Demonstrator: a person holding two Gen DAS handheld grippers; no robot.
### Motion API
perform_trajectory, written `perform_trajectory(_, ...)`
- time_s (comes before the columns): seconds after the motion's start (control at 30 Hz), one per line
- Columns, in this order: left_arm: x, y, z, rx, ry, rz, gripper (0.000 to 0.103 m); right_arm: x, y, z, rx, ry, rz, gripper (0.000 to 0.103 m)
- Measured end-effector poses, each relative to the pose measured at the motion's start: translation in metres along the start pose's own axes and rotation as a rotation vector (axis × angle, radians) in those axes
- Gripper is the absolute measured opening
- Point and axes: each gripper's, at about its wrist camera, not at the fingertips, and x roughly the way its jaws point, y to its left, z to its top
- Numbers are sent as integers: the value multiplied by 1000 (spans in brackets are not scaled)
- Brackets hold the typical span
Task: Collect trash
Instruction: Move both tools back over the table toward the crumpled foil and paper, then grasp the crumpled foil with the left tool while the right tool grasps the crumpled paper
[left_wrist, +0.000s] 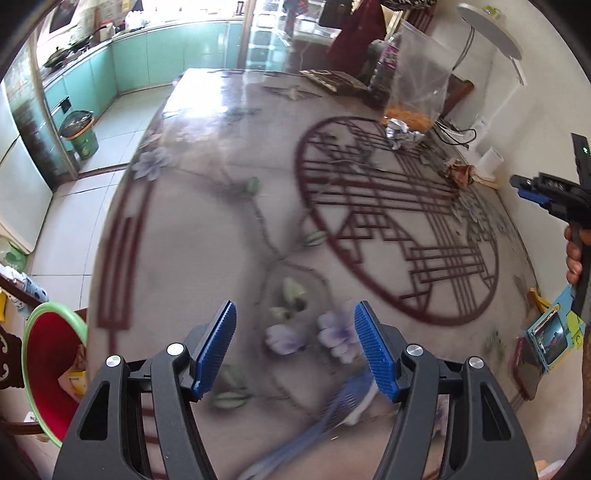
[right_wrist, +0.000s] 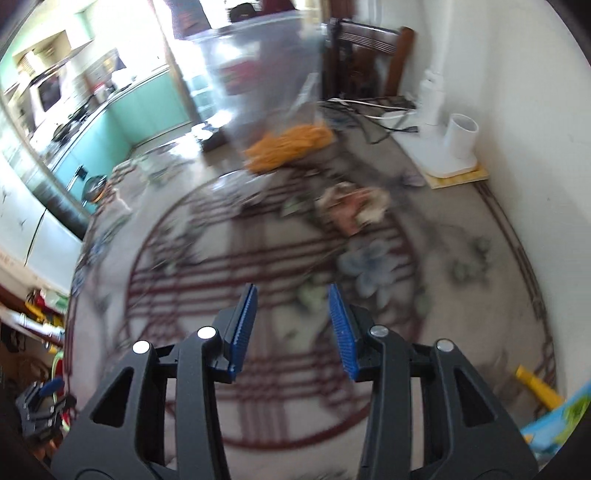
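A crumpled foil wad (left_wrist: 400, 133) and a crumpled brown paper wad (left_wrist: 460, 171) lie on the far right of the patterned table (left_wrist: 207, 236). The right wrist view shows the paper wad (right_wrist: 354, 208) ahead of my right gripper (right_wrist: 293, 291), which is open and holds nothing. My left gripper (left_wrist: 295, 310) is open over the table's near part, nothing between its pads. A red bin with a green rim (left_wrist: 48, 369) stands beside the table at lower left. The right gripper (left_wrist: 532, 188) also shows at the right edge, in a hand.
A clear plastic bag with orange shreds (left_wrist: 413, 92) stands behind the foil. A blue fly swatter (left_wrist: 343, 402) lies by my left gripper's right finger. A colourful booklet (left_wrist: 554, 332) lies at the table's right edge. White holders (right_wrist: 450, 147) and cables sit against the wall.
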Motion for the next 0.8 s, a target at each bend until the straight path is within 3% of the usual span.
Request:
perform_trajectory(0.23, 13, -41, 33, 38, 16, 46, 64, 55, -36, 32, 33, 41, 28, 40)
perform_trajectory(0.37, 24, -56, 58, 66, 16, 73, 65, 81, -50, 46, 82, 47, 44, 45)
perform_trajectory(0.5, 42, -77, 95, 108, 18, 51, 66, 111, -64, 61, 138, 48, 55, 46)
perform_trajectory(0.57, 53, -92, 117, 145, 6, 38, 66, 126, -70, 67, 165, 49, 53, 52)
perform_trajectory(0.67, 76, -115, 153, 182, -17, 7, 71, 147, -76, 70, 184, 66, 55, 53)
perform_trajectory(0.8, 114, -142, 200, 160, -26, -57, 71, 154, -84, 68, 208, 31, 95, 28)
